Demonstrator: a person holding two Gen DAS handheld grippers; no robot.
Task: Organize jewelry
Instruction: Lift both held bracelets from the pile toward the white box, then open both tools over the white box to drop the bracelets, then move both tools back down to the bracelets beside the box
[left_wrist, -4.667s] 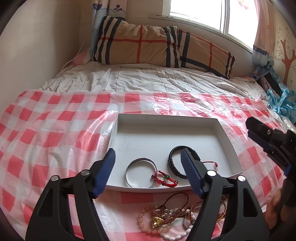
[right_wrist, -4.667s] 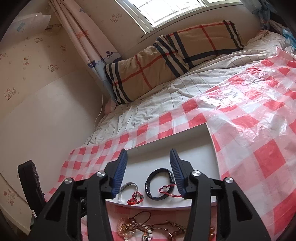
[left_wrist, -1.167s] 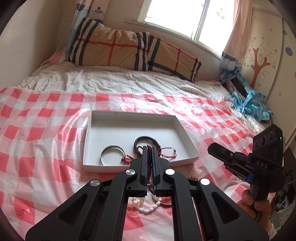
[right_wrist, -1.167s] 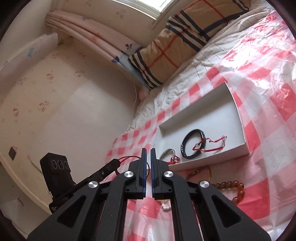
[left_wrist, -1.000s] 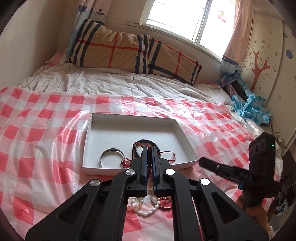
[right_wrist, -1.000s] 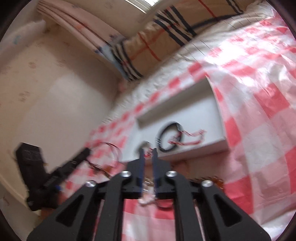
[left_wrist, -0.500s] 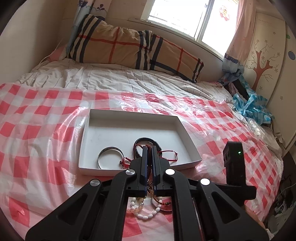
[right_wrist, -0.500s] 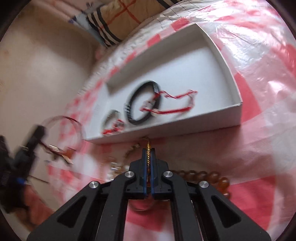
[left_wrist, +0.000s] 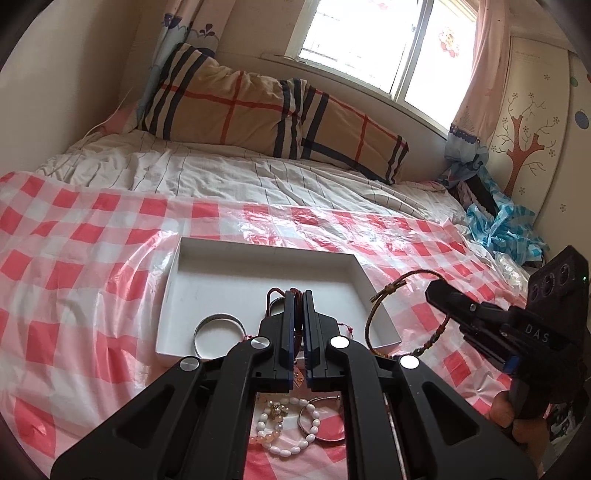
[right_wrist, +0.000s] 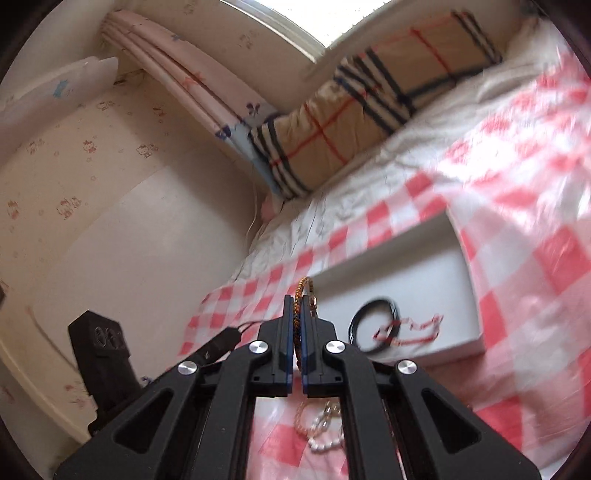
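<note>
White tray (left_wrist: 170, 295) with silver bangle (left_wrist: 218, 331), black band (right_wrist: 373, 328), perhaps red cord (right_wrist: 410, 332); right hand-held gripper (right_wrist: 297, 314) clamped on braided bracelet (left_wrist: 402, 314).

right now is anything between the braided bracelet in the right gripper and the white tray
Nothing visible. The braided bracelet hangs from the right gripper just beside the white tray, with only open air and checked cloth between.

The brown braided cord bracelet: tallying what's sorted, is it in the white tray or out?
Out. The brown braided cord bracelet hangs clamped in the right gripper, beside the white tray.
</note>
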